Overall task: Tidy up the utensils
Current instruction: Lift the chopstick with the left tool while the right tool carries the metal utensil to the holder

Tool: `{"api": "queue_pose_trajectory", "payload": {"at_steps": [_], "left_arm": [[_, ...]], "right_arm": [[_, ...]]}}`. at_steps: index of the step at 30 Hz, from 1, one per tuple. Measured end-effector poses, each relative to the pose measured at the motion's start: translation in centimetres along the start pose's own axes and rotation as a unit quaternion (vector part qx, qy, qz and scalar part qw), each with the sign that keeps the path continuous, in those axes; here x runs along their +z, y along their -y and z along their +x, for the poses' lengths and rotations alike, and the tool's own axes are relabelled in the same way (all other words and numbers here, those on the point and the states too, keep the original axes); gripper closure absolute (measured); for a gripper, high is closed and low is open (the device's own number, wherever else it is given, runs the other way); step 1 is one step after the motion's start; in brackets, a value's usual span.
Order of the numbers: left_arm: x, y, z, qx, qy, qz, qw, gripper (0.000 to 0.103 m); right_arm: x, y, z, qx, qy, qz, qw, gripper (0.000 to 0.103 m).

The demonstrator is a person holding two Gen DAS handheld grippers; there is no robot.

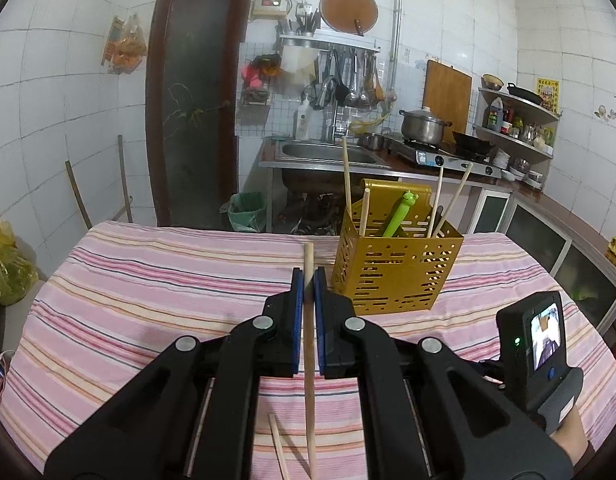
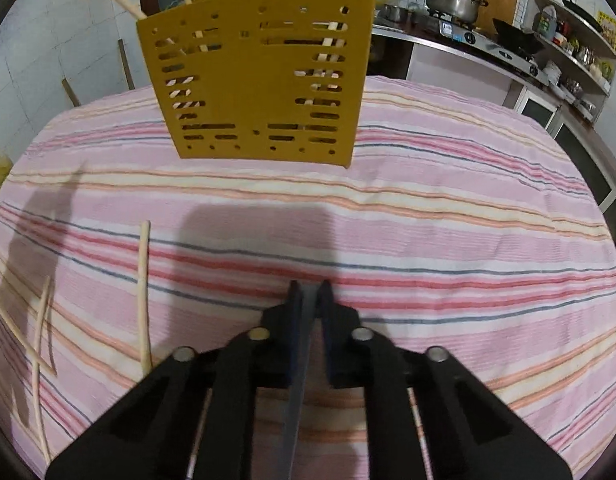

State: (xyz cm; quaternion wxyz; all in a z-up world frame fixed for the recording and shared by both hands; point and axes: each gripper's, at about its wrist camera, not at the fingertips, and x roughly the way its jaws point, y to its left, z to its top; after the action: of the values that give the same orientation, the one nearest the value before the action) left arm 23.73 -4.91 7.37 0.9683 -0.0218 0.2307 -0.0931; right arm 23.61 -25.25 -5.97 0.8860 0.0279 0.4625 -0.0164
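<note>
so the left gripper (image 1: 308, 276) sits at centre frame in the left wrist view, blue pads clamped tight on a wooden chopstick (image 1: 309, 360) that runs straight up between them, its tip poking out just past the pads and the rest trailing down to the bottom edge. another loose chopstick (image 1: 279, 446) lies on the striped tablecloth (image 1: 148, 280) at the bottom, just left of the held one. the yellow perforated utensil holder (image 1: 394, 272) stands upright right of centre, near the gripper tip, with several chopsticks and a green frog-topped utensil (image 1: 400, 214) sticking out of it. in the right wrist view the right gripper (image 2: 309, 286) is low at centre, pinched closed on a thin dark flat thing (image 2: 298, 380), can't tell what it is, looks like a blade or handle. the holder (image 2: 252, 76) fills the upper middle there, well apart from the tip, and a few loose chopsticks (image 2: 144, 292) lie on the cloth at lower left. kitchen sink (image 1: 324, 152) and steel pot (image 1: 422, 124) sit in the upper background.
</note>
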Motion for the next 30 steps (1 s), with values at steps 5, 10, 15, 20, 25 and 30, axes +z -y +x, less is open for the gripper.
{"api": "queue_pose_trajectory", "payload": {"at_steps": [5, 10, 15, 20, 25, 30], "left_arm": [[0.0, 0.0, -0.3, -0.003, 0.005, -0.001, 1.0000, 0.099], [-0.3, 0.7, -0.7, -0.007, 0.012, 0.004, 0.9999, 0.099], [-0.5, 1.1, -1.7, -0.008, 0.025, 0.007, 0.9996, 0.099], [-0.3, 1.2, -2.3, -0.006, 0.033, 0.004, 0.9994, 0.099], [0.1, 1.5, -3.1, -0.006, 0.046, 0.004, 0.9989, 0.099], [0.5, 1.3, -3.7, -0.003, 0.061, 0.007, 0.9981, 0.099]], "right_arm": [[-0.2, 0.4, -2.7, 0.008, 0.048, 0.014, 0.999, 0.095], [-0.7, 0.9, -7.1, 0.021, 0.126, 0.031, 0.991, 0.095], [-0.9, 1.4, -10.8, 0.020, 0.200, 0.039, 0.979, 0.095], [-0.5, 2.0, -13.2, 0.019, 0.259, 0.045, 0.965, 0.095], [0.0, 2.0, -14.8, 0.015, 0.289, 0.042, 0.956, 0.095], [0.5, 1.7, -15.3, 0.007, 0.300, 0.035, 0.953, 0.095]]}}
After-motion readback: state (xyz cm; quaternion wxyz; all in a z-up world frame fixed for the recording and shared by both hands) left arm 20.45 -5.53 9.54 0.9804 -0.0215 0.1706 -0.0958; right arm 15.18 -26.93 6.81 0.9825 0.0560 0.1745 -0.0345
